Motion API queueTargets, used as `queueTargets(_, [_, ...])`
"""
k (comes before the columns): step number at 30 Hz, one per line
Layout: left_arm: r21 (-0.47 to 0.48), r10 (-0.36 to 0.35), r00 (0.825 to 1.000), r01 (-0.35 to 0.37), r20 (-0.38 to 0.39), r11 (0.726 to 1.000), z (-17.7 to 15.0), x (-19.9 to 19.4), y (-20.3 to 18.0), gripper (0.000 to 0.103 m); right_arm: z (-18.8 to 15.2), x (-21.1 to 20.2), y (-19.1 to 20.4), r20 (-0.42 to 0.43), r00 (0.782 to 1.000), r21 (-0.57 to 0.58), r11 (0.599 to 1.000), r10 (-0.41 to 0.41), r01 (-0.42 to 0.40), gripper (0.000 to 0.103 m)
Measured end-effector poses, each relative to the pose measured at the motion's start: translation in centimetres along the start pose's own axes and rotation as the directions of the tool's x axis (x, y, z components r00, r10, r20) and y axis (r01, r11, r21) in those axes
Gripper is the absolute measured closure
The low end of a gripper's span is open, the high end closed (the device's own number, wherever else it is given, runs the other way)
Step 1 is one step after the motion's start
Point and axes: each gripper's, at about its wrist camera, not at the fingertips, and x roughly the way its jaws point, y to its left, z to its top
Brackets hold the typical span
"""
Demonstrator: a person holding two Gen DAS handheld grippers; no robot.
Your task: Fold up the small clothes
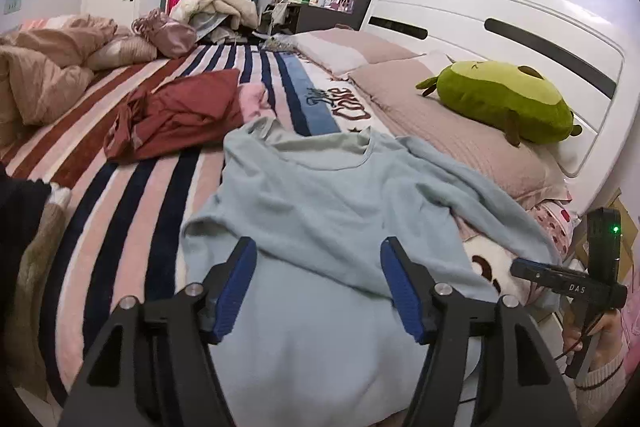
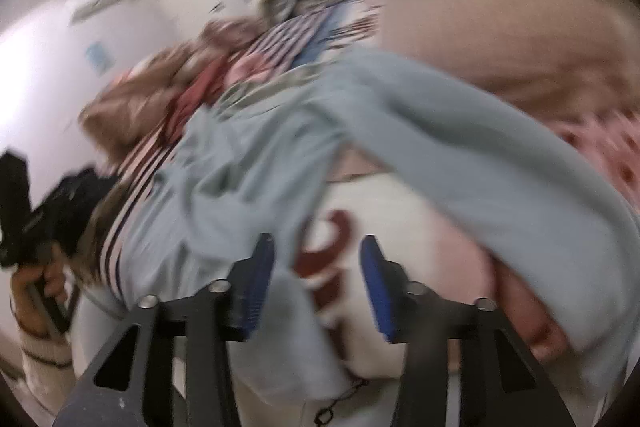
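A light blue long-sleeved top [image 1: 320,211] lies spread on the striped bed, neck away from me, one sleeve reaching right toward the pillows. My left gripper [image 1: 318,247] is open and empty, hovering over the top's lower body. The right gripper's body [image 1: 568,283] shows at the far right edge of the left wrist view, held by a hand. In the blurred right wrist view, my right gripper [image 2: 316,247] is open and empty above the bed edge, with the blue top [image 2: 440,139] and its sleeve just ahead.
A crumpled dark red garment [image 1: 180,115] and a pink piece [image 1: 254,99] lie beyond the top. A green avocado plush [image 1: 504,99] rests on the pink pillows [image 1: 440,131] by the white headboard [image 1: 500,15]. A beige duvet [image 1: 44,67] is heaped at left.
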Motion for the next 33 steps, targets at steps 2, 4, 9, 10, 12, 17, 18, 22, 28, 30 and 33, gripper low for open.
queueTargets(2, [-0.003, -0.007, 1.0, 0.007, 0.005, 1.0, 0.3, 0.1, -0.6, 0.042, -0.6, -0.4, -2.1, 0.02, 0.999, 0.073, 0.997, -0.029, 0.027, 0.038])
queueTargets(4, [-0.004, -0.013, 1.0, 0.013, 0.007, 1.0, 0.5, 0.2, -1.1, 0.042, -1.3, -0.5, -3.8, 0.045, 0.999, 0.141, 0.99, -0.012, 0.005, 0.038])
queueTargets(9, [0.0, -0.011, 1.0, 0.011, 0.015, 1.0, 0.9, -0.1, -2.2, 0.042, -0.7, 0.4, -5.6, 0.182, 0.983, 0.245, 0.969, -0.011, -0.034, 0.037])
queueTargets(10, [0.0, -0.007, 1.0, 0.007, 0.018, 1.0, 0.9, -0.2, -2.3, 0.042, -0.3, 0.7, -6.1, 0.217, 0.976, 0.269, 0.963, -0.024, -0.036, 0.037])
queueTargets(12, [0.001, 0.005, 1.0, -0.005, 0.025, 1.0, 1.0, -0.6, -2.3, 0.042, 0.6, 0.9, -6.4, 0.28, 0.957, 0.296, 0.955, -0.077, -0.01, 0.037])
queueTargets(17, [-0.021, 0.038, 0.998, -0.037, 0.044, 0.999, 1.0, -1.6, -1.6, 0.041, 1.9, 1.4, -6.3, 0.347, 0.917, 0.401, 0.915, -0.194, 0.042, 0.04])
queueTargets(18, [-0.027, 0.04, 0.998, -0.039, 0.047, 0.999, 1.0, -1.8, -1.4, 0.041, 2.0, 1.5, -6.2, 0.36, 0.907, 0.415, 0.908, -0.218, 0.053, 0.047])
queueTargets(22, [-0.049, 0.047, 0.997, -0.044, 0.058, 0.998, 1.0, -2.1, -0.7, 0.041, 2.7, 1.7, -6.9, 0.361, 0.853, 0.468, 0.864, -0.378, 0.185, 0.093])
queueTargets(28, [-0.043, 0.062, 0.995, -0.059, 0.078, 0.997, 1.1, -2.7, -0.2, 0.041, 3.0, -0.8, -3.8, 0.509, 0.771, 0.338, 0.913, -0.382, 0.229, 0.099])
queueTargets(30, [-0.049, 0.057, 0.995, -0.053, 0.085, 0.997, 1.2, -2.7, 0.0, 0.041, 3.6, -1.7, -1.9, 0.552, 0.759, 0.253, 0.936, -0.346, 0.243, 0.099])
queueTargets(33, [-0.052, 0.047, 0.995, -0.042, 0.093, 0.998, 1.2, -2.9, 0.4, 0.041, 5.3, -2.6, 1.4, 0.591, 0.766, 0.077, 0.963, -0.254, 0.259, 0.099])
